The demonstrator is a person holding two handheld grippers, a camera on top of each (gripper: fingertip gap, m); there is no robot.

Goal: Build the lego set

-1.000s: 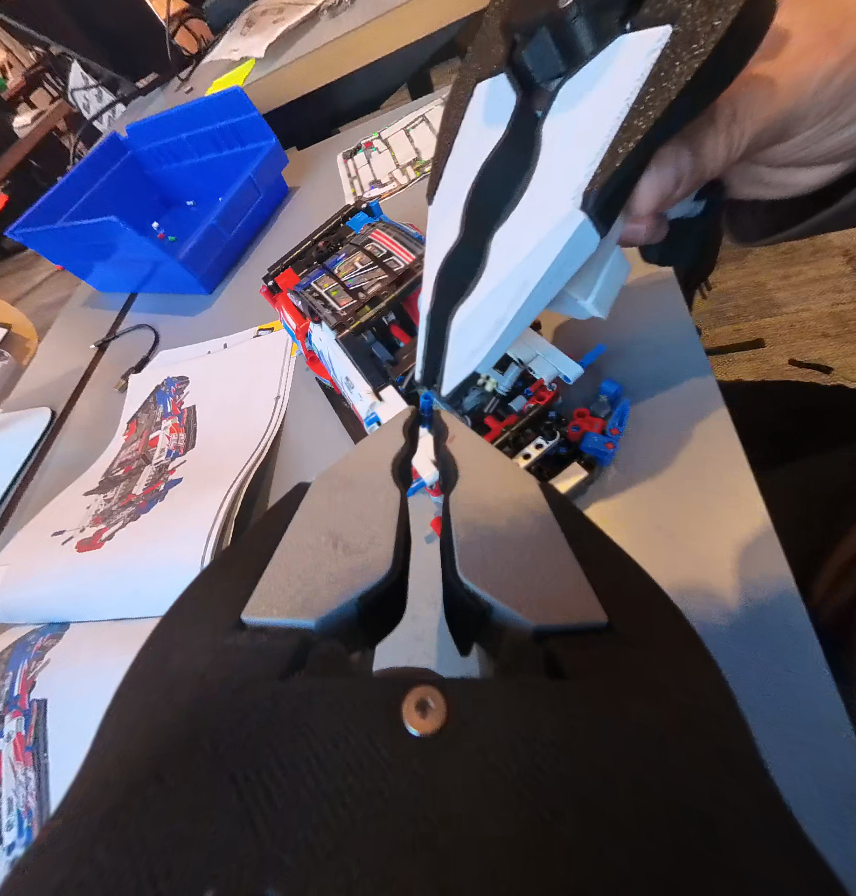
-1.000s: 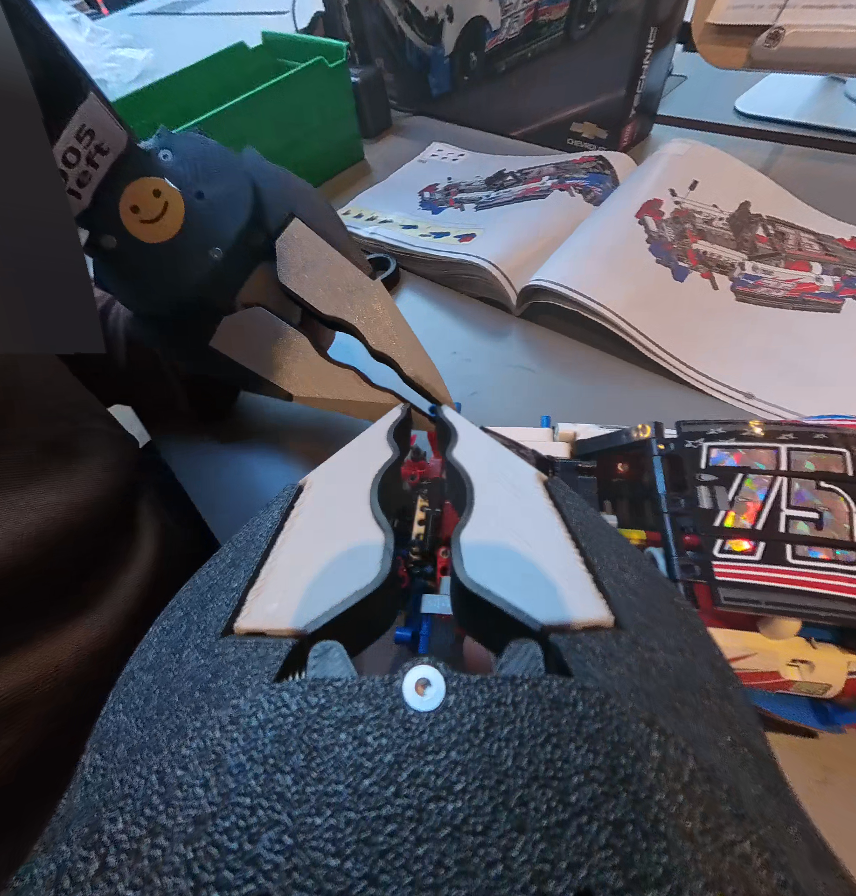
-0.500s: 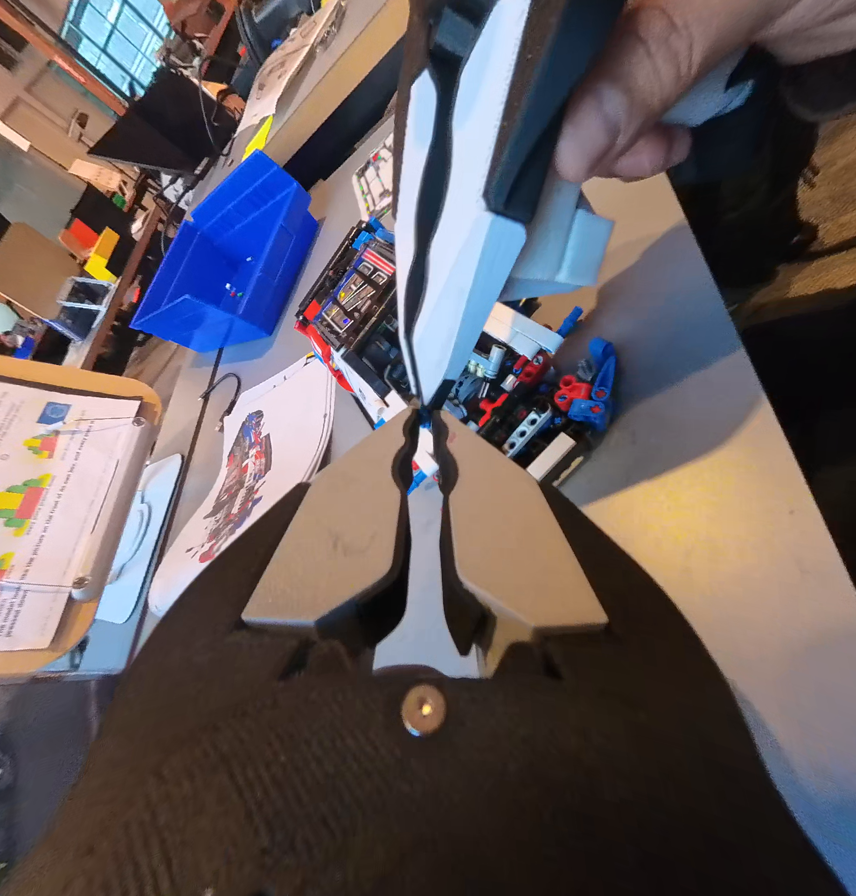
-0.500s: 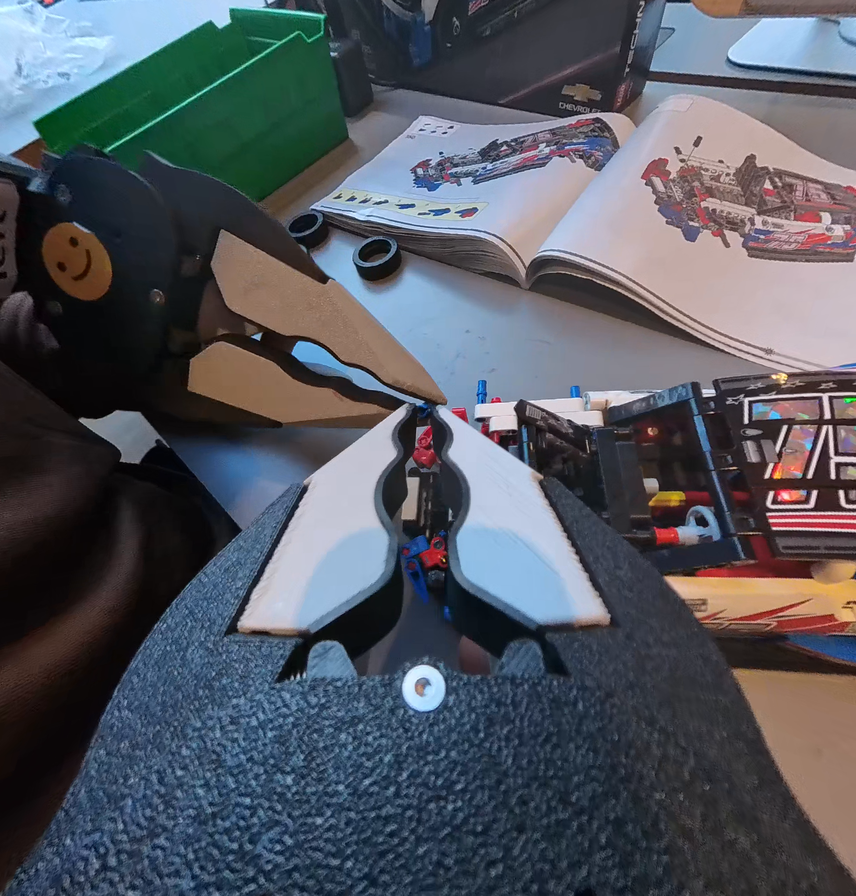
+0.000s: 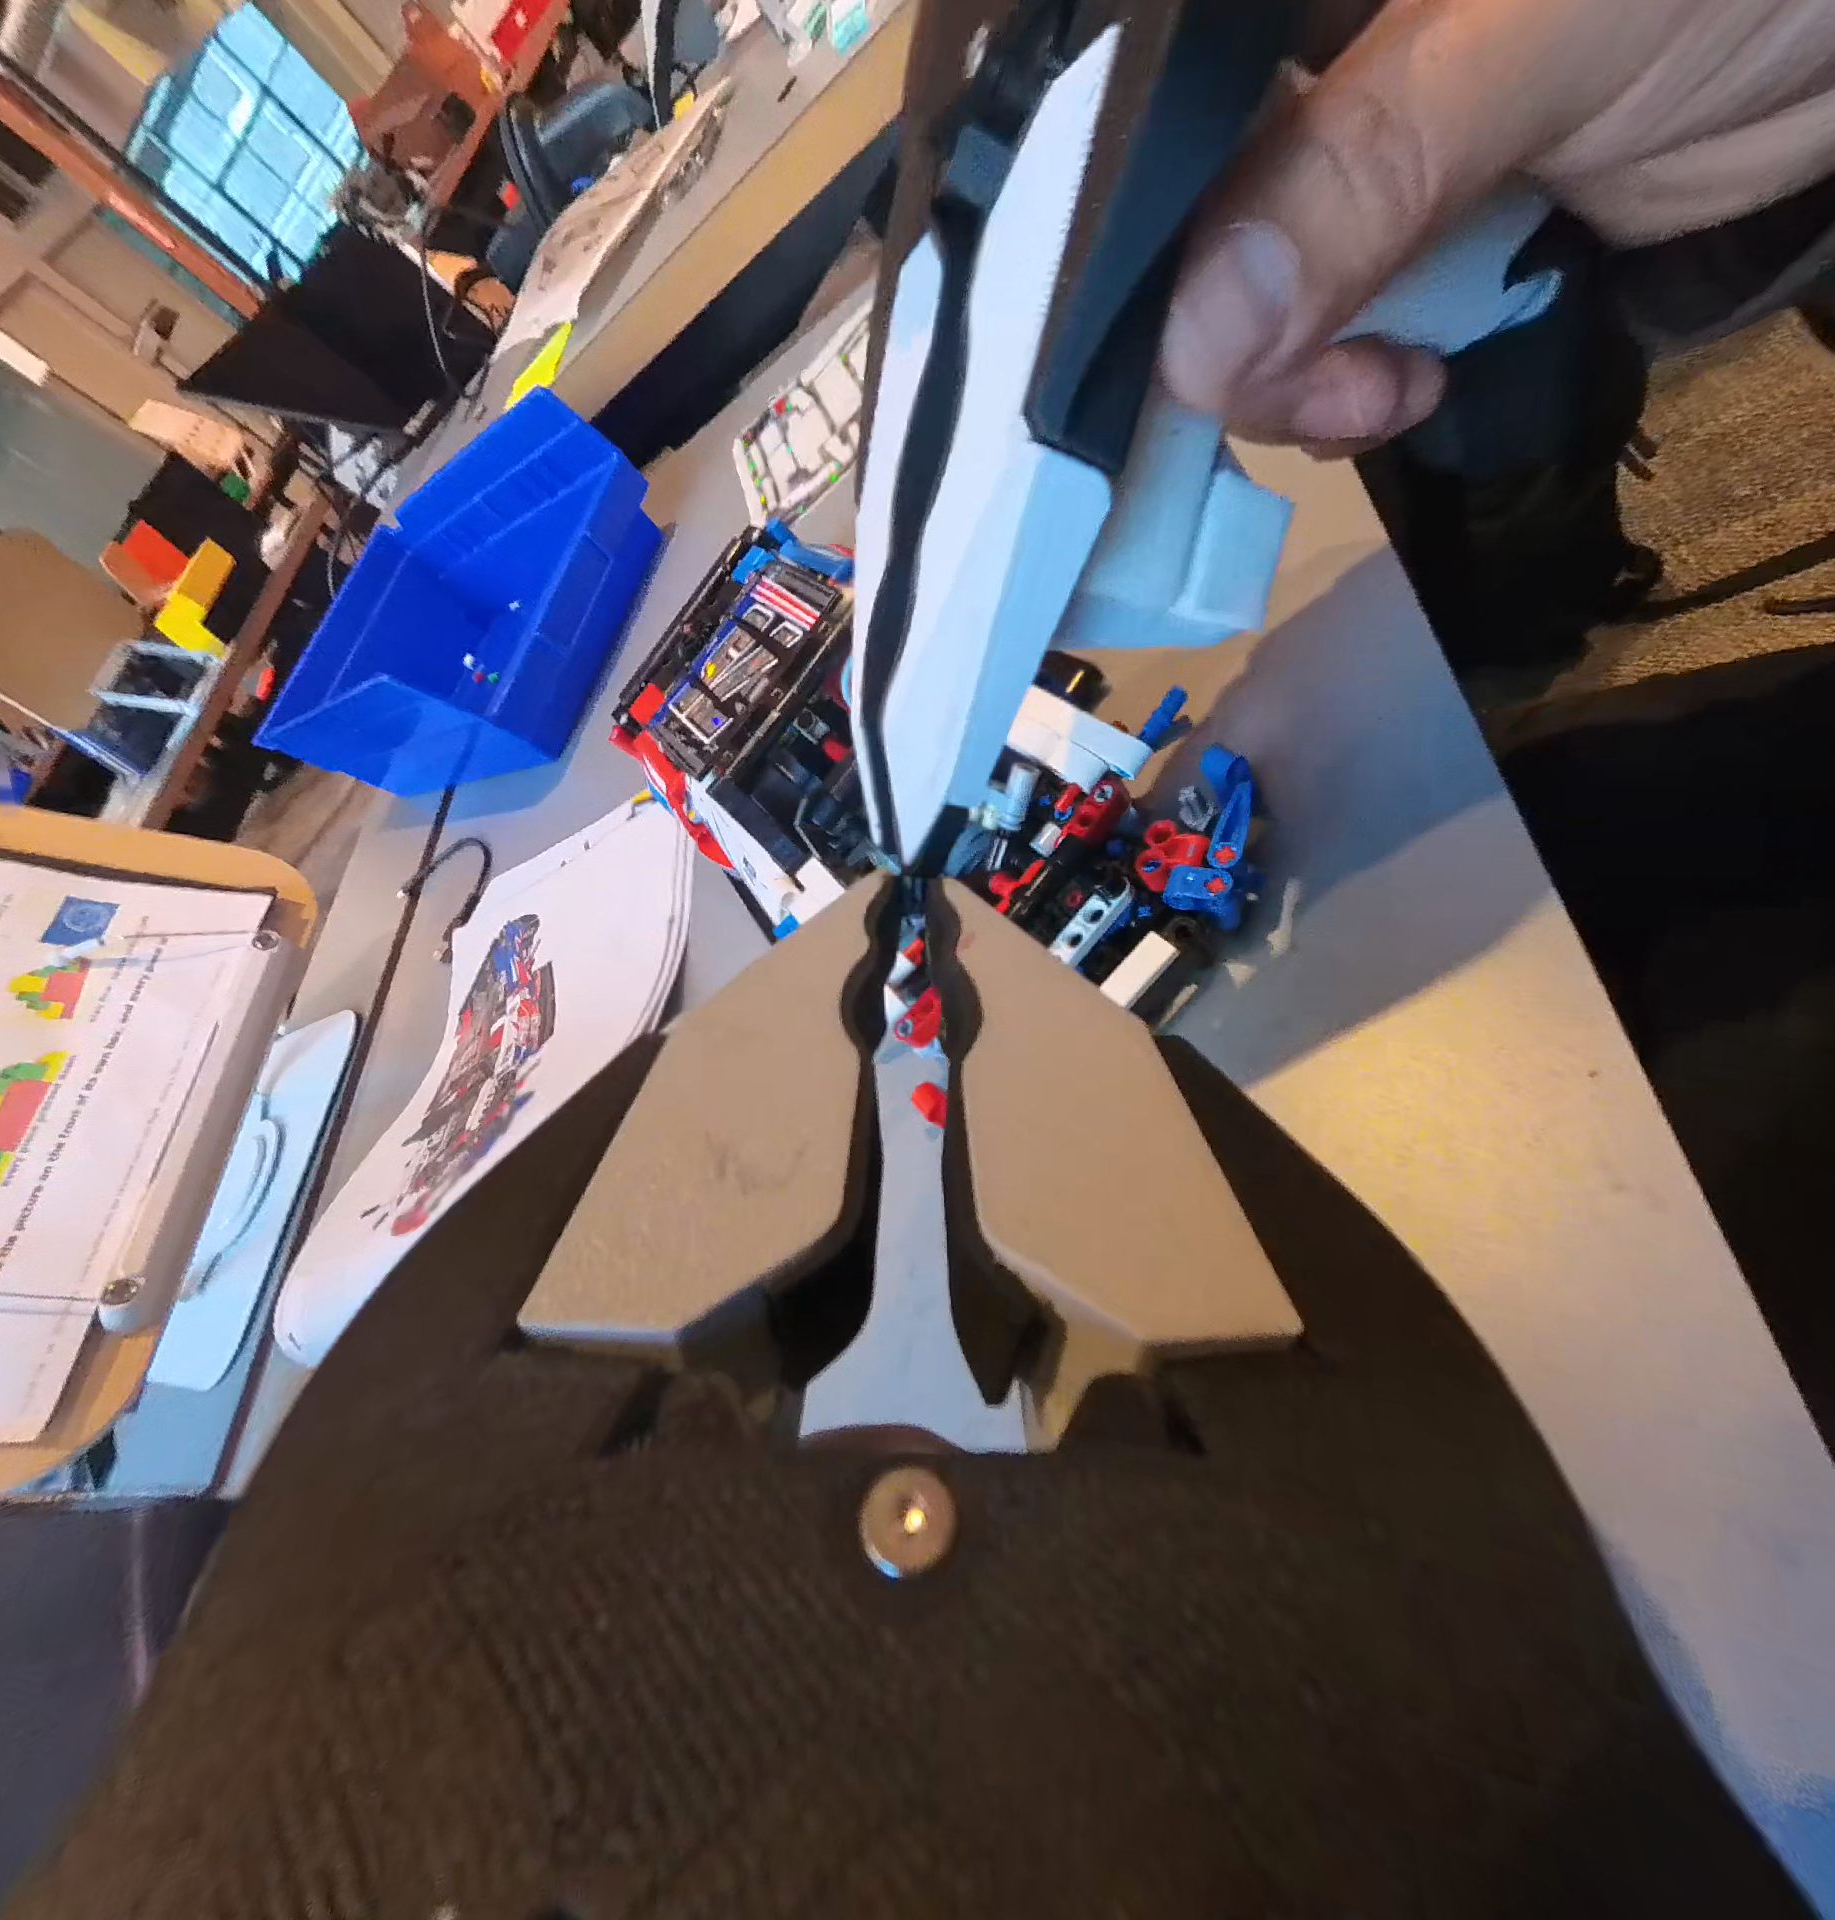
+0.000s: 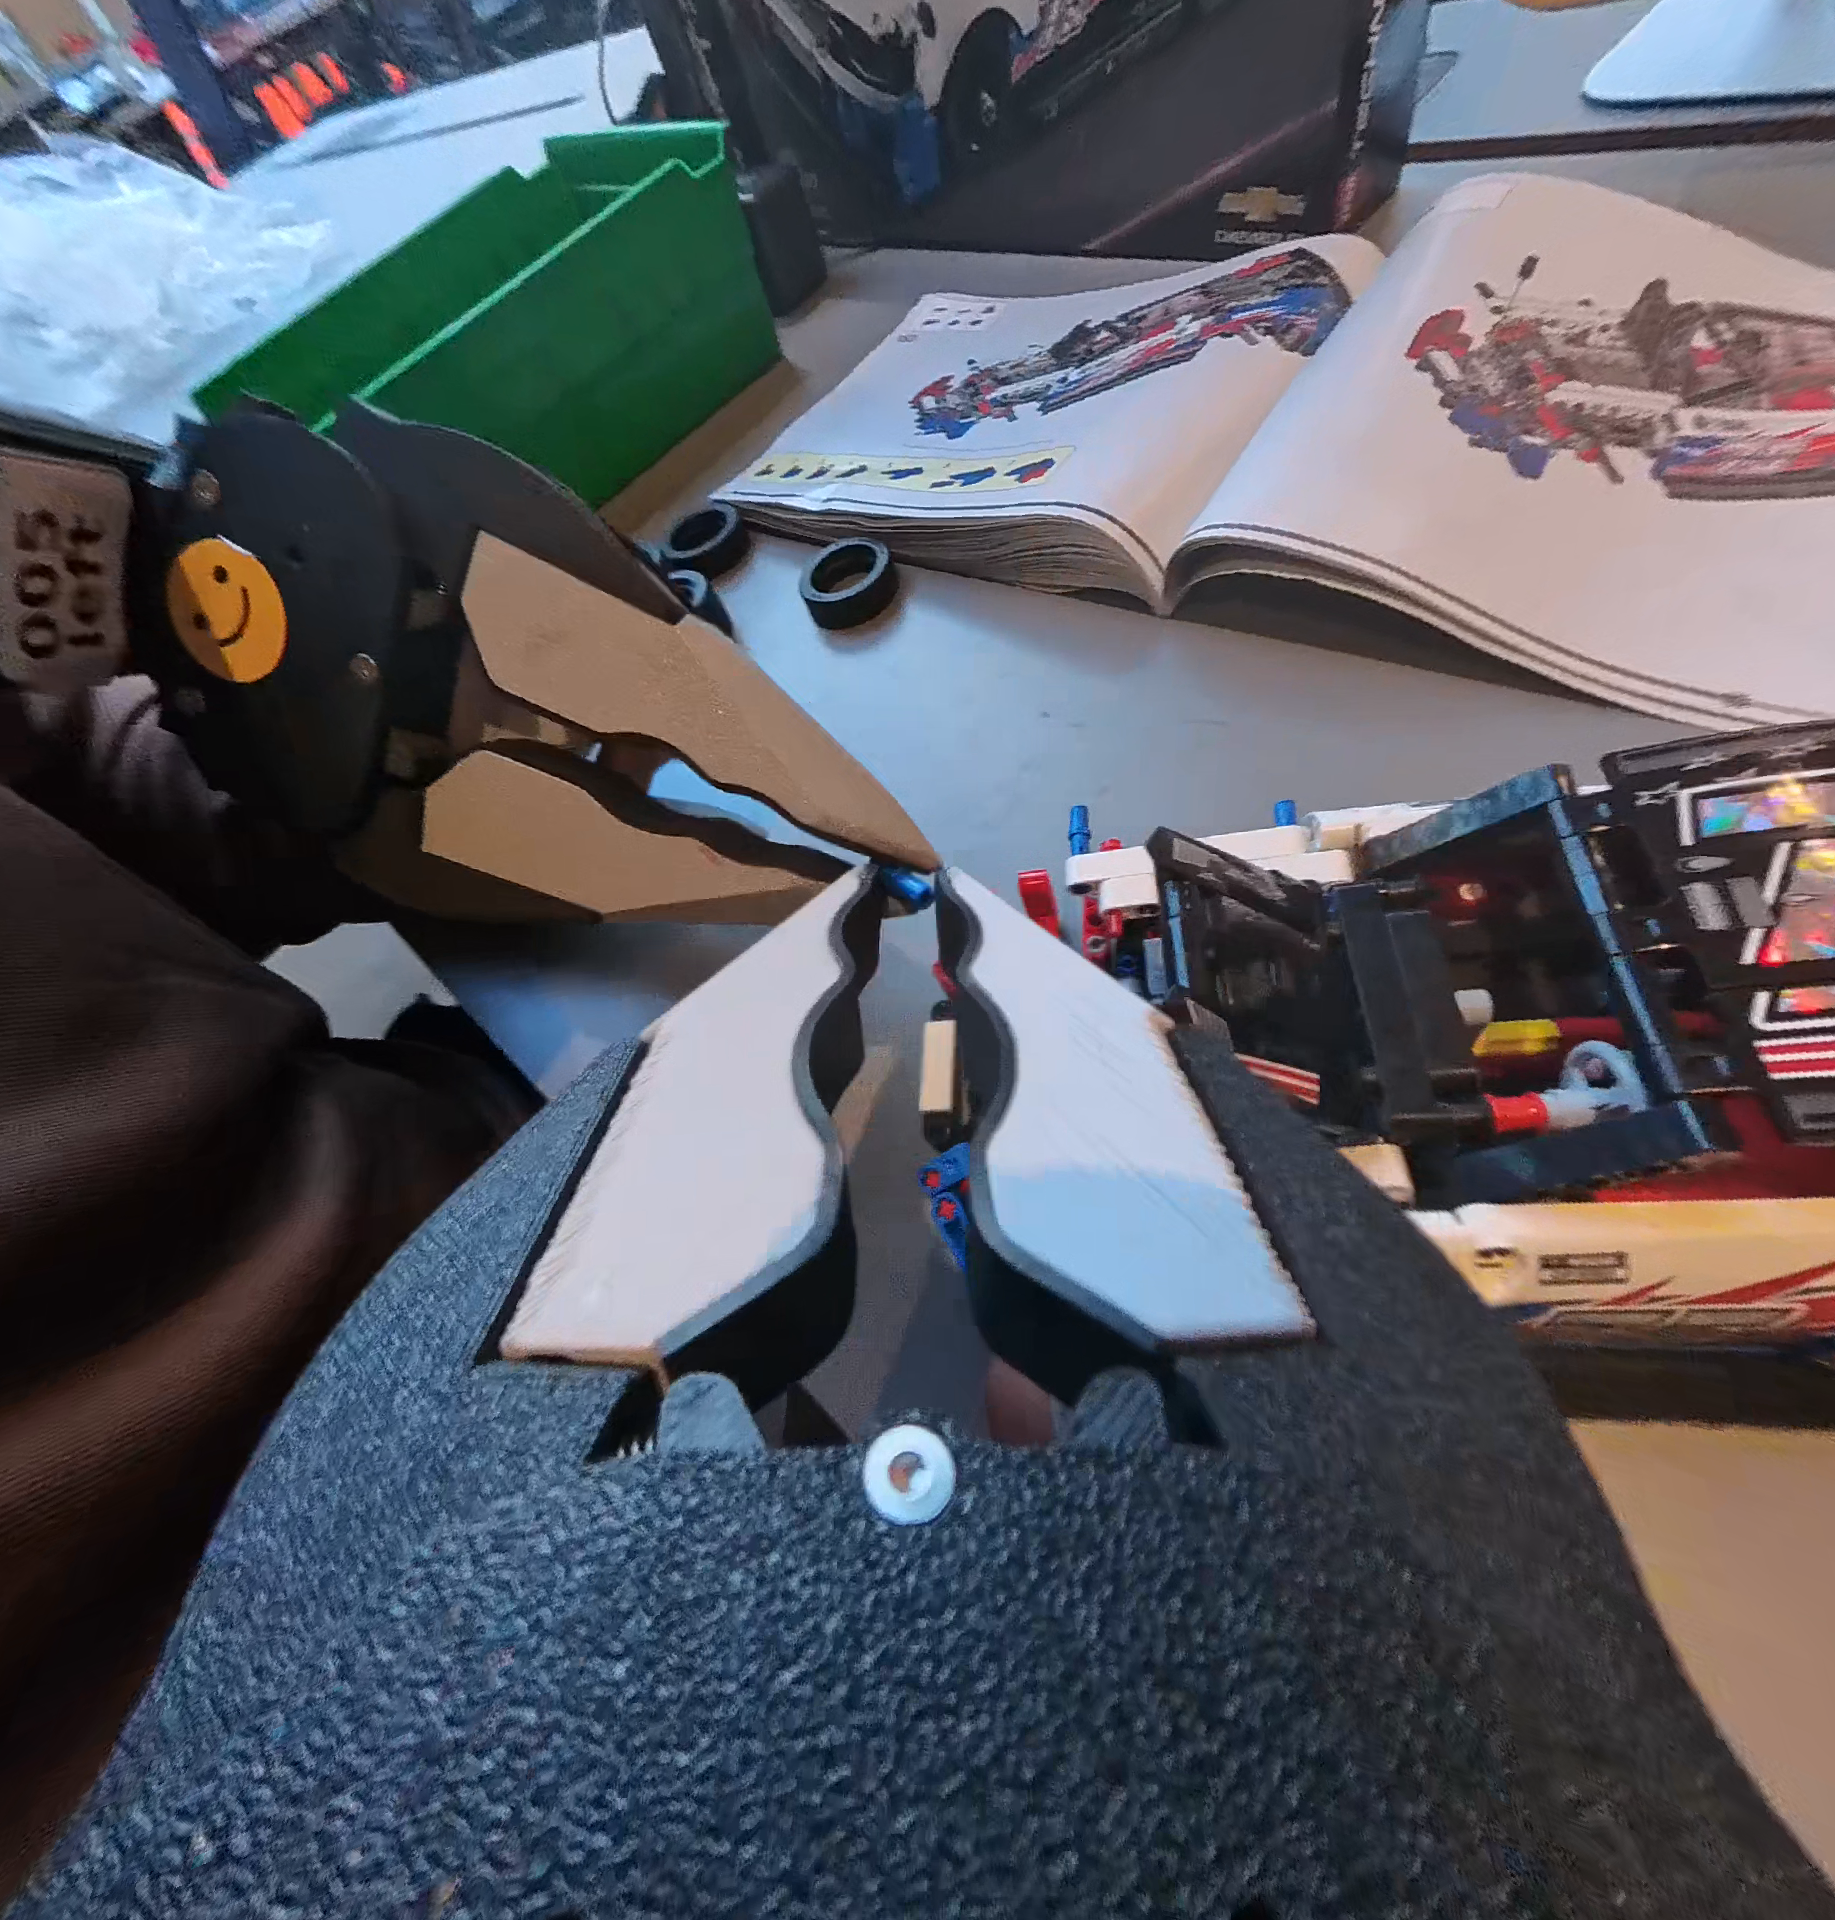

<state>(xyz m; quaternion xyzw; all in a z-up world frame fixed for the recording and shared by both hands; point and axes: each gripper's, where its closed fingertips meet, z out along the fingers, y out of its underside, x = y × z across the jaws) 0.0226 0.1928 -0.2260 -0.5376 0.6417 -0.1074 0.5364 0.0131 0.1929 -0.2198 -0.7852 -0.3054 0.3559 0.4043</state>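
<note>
Lego car [image 6: 1578,1049]: on desk [image 6: 996,717], beside both tools. Right tool [image 6: 905,885]: tips clamped on small blue pin [image 6: 905,886]. Left tool [image 5: 908,891]: nearly together; grasp unclear. Blue bin [image 5: 477,634]: left view only. Green bin [image 6: 539,312]: right view only.

left wrist view: close over the table [image 5: 1412,1143], faces 12 o'clock toward lego car [image 5: 747,665] | right wrist view: close, low, car [image 6: 1515,1039] at 3 o'clock | shared: car, open booklet [image 6: 1308,468], meeting fingertips

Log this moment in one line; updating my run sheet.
right gripper: shut on blue pin | left gripper: tips meet there, grip unclear
</note>
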